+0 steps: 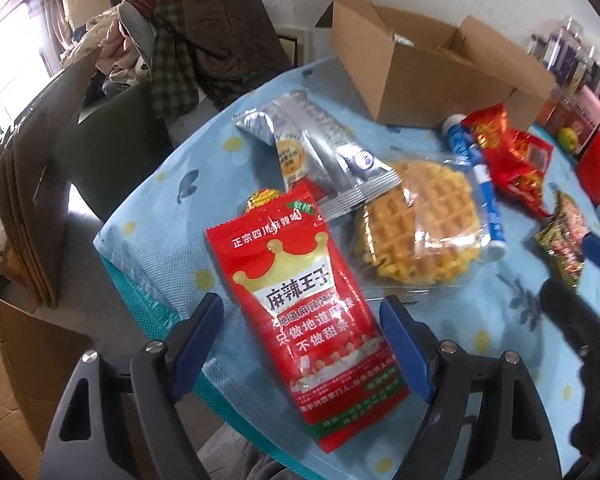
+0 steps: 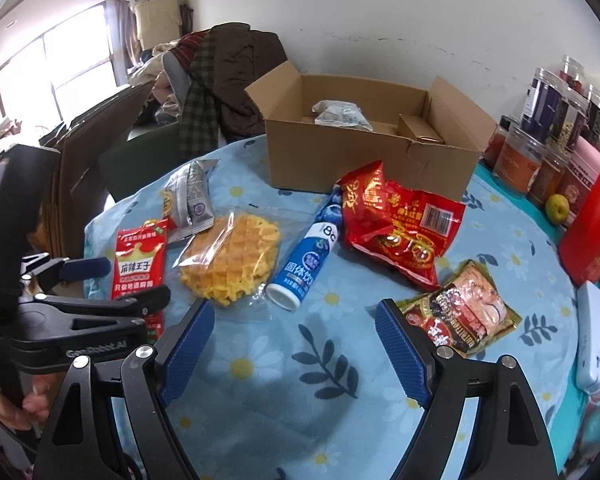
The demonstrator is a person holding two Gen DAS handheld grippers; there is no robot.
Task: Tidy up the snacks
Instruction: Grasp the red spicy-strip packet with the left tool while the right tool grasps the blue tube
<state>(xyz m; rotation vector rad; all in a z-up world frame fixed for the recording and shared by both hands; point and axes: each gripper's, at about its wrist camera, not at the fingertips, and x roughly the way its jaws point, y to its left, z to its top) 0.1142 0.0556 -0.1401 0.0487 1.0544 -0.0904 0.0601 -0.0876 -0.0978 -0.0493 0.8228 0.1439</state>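
The left gripper point(image 1: 302, 340) is spread wide around the red snack packet point(image 1: 300, 312), untouched. The right gripper point(image 2: 296, 344) is held wide open and empty above the blue floral tablecloth point(image 2: 300, 380). A cardboard box point(image 2: 372, 160) is seen behind.

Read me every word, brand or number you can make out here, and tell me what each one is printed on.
"麻辣王子", "只做地道麻辣 不做甜条": red spicy-strip packet.
"固体饮" and "8": blue and white bottle.
"GenRobot.AI": left gripper body.
Barcode digits on the red crinkled bag, brown sachet text and silver wrappers: too blurred.
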